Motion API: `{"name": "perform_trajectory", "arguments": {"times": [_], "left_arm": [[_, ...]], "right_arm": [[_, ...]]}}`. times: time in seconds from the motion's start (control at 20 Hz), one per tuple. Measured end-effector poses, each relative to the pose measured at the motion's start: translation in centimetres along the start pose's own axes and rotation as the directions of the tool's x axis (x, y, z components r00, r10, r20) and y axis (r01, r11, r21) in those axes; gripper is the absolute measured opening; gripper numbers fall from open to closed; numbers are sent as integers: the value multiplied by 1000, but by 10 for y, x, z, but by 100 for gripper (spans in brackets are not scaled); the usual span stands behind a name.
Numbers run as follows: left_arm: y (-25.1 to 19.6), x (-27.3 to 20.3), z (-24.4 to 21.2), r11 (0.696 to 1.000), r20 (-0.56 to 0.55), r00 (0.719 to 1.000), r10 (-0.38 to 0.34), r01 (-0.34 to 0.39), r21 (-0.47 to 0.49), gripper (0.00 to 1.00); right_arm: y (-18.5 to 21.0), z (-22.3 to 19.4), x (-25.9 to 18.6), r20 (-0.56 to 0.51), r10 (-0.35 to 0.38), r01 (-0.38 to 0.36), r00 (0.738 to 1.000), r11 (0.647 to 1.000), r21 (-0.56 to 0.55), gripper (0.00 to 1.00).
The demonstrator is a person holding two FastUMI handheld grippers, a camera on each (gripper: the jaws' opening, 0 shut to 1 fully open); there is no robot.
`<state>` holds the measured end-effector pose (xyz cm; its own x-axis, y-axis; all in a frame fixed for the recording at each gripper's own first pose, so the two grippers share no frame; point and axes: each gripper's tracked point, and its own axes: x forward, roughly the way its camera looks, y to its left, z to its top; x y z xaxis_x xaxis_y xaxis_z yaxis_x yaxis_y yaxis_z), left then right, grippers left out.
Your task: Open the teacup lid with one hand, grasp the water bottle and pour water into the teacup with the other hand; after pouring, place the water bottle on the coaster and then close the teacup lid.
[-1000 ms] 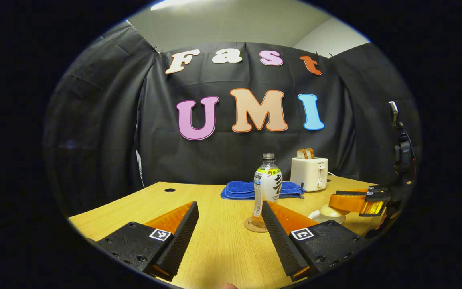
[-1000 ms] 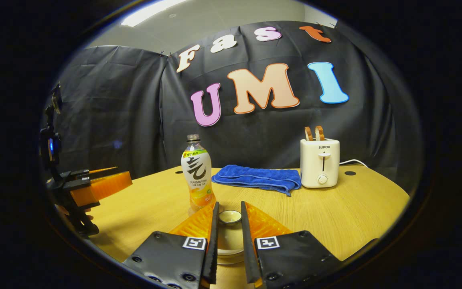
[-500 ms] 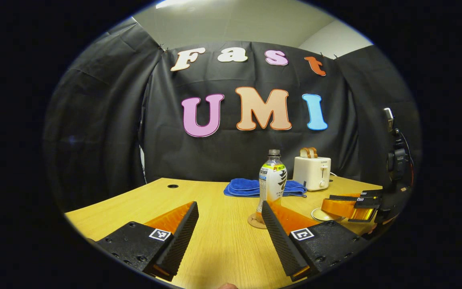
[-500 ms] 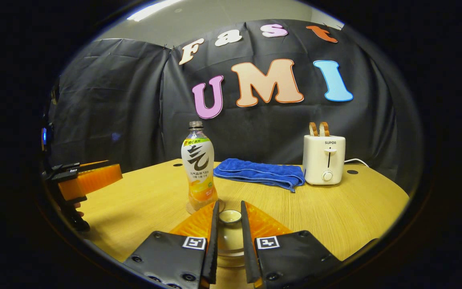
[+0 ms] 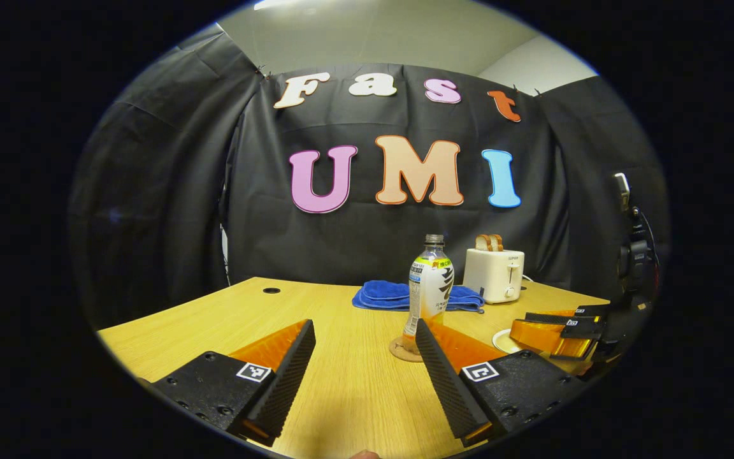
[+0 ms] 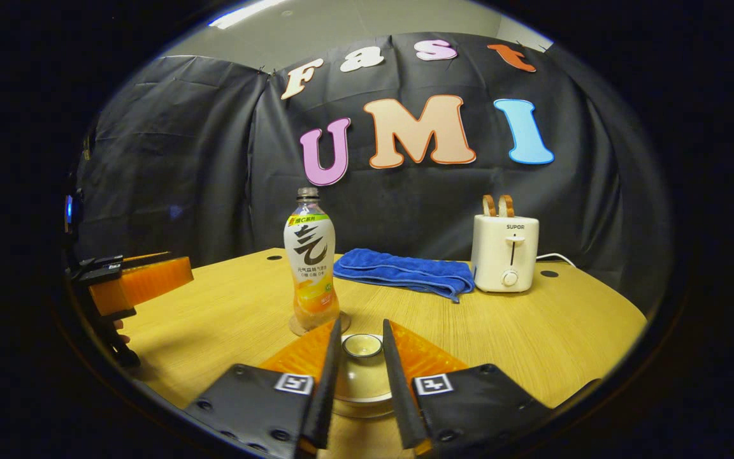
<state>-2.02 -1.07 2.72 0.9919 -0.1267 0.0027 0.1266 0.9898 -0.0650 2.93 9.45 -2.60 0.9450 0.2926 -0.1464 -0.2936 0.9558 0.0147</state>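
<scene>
The cream teacup lid (image 6: 359, 382) lies on the cup, whose saucer (image 6: 355, 410) rests on the wooden table. My right gripper (image 6: 362, 331) straddles the lid's knob (image 6: 362, 345), its jaws narrowly open with slim gaps either side. In the left gripper view the right gripper (image 5: 561, 328) hovers over the saucer (image 5: 502, 341). The uncapped water bottle (image 5: 429, 287) (image 6: 310, 261) stands upright on the round coaster (image 5: 405, 350) (image 6: 297, 326). My left gripper (image 5: 364, 338) is open and holds nothing, short of the bottle; it also appears as the left gripper (image 6: 141, 290) at the far left.
A folded blue towel (image 6: 405, 273) lies behind the bottle, and a white toaster (image 6: 506, 252) with bread slices stands to its right. The table (image 6: 532, 338) has bare wood on the right and front left (image 5: 227, 312).
The right gripper's fingers have spread slightly apart around the lid knob. The left gripper has drawn back a little from the bottle, which looks smaller now.
</scene>
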Motion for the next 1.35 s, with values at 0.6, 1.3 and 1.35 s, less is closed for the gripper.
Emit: {"name": "perform_trajectory", "arguments": {"times": [0.6,1.3,1.35], "left_arm": [[-8,-6,-17,1000,-10,1000,-11,11,16,92],[-14,-13,-26,998,-10,1000,-15,16,64,92],[-15,-13,-25,998,-7,1000,-18,18,64,92]], "right_arm": [[-37,11,-71,114,-198,199,974,980,-3,94],[-50,14,-84,146,-289,288,946,957,28,94],[-52,14,-85,148,-297,296,943,955,30,94]]}}
